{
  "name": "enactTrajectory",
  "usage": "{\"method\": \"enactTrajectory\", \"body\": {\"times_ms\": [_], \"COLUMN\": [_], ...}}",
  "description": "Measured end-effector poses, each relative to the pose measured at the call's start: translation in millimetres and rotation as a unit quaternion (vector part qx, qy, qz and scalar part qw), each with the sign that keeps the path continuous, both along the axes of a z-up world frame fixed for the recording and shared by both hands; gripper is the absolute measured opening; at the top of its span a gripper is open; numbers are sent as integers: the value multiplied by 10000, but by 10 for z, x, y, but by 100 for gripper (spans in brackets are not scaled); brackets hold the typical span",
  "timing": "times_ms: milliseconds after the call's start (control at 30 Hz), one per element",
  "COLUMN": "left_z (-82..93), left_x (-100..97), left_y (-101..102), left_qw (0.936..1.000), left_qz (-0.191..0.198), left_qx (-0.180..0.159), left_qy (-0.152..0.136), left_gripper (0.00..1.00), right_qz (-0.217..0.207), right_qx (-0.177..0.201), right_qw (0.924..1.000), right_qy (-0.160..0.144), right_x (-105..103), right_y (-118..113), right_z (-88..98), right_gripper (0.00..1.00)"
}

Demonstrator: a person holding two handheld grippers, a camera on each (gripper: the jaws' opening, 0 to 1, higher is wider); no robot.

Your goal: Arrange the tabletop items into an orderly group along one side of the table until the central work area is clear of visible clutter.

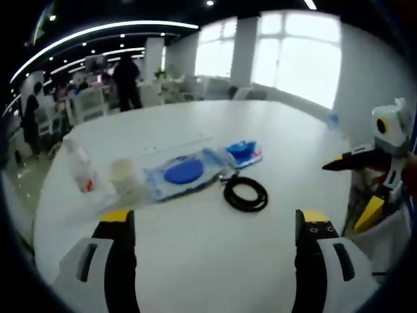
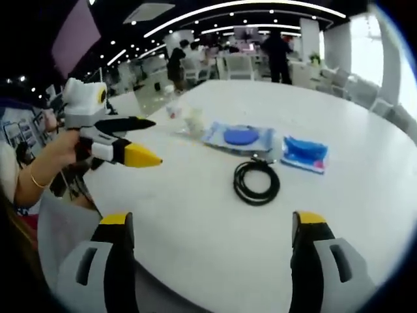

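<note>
On the white round table [image 1: 293,140] lie a black coiled cable [image 1: 245,193], a clear packet with a blue disc [image 1: 182,173] and a smaller blue packet [image 1: 242,151]. A clear cup [image 1: 122,173] and a small bottle [image 1: 81,166] stand to their left. My left gripper [image 1: 215,225] hangs open over the near table edge, short of the cable. My right gripper [image 2: 212,222] is open too, with the cable [image 2: 256,182], disc packet [image 2: 238,137] and blue packet [image 2: 305,153] ahead of it. The left gripper [image 2: 154,140] enters this view from the left, jaws apart, in a hand.
The cup [image 2: 193,120] and bottle [image 2: 171,104] sit near the table's far left edge. The right gripper [image 1: 348,189] shows at the table's right rim. People [image 2: 277,55] and chairs stand behind the table. Bare tabletop [image 2: 365,195] lies around the items.
</note>
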State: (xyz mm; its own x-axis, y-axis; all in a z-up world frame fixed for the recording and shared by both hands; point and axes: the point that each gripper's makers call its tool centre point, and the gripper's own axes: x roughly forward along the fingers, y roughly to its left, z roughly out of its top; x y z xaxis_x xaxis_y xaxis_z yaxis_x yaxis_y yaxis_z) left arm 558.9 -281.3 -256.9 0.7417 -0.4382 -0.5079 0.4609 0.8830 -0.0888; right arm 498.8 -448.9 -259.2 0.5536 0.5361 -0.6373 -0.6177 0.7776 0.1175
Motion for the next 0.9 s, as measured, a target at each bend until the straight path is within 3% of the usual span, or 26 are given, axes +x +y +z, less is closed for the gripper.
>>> {"method": "enactTrajectory", "body": {"times_ms": [233,600,900], "left_z": [-42,-45,3], "left_x": [-289,-691,-856], "left_y": [158,325,429], "left_qw": [9998,9993,9995], "left_qz": [10,162,234], "left_qx": [126,290,212], "left_qy": [173,153,19], "left_gripper": [99,99,99], "right_qz": [117,45,-55], "right_qx": [-32,-31,337], "right_qw": [9998,9999,9982], "right_qy": [-124,-158,-493], "right_x": [-139,-314,-332], "right_y": [-22,-161,-181], "right_z": [87,95,174], "right_gripper": [100,100,100]}}
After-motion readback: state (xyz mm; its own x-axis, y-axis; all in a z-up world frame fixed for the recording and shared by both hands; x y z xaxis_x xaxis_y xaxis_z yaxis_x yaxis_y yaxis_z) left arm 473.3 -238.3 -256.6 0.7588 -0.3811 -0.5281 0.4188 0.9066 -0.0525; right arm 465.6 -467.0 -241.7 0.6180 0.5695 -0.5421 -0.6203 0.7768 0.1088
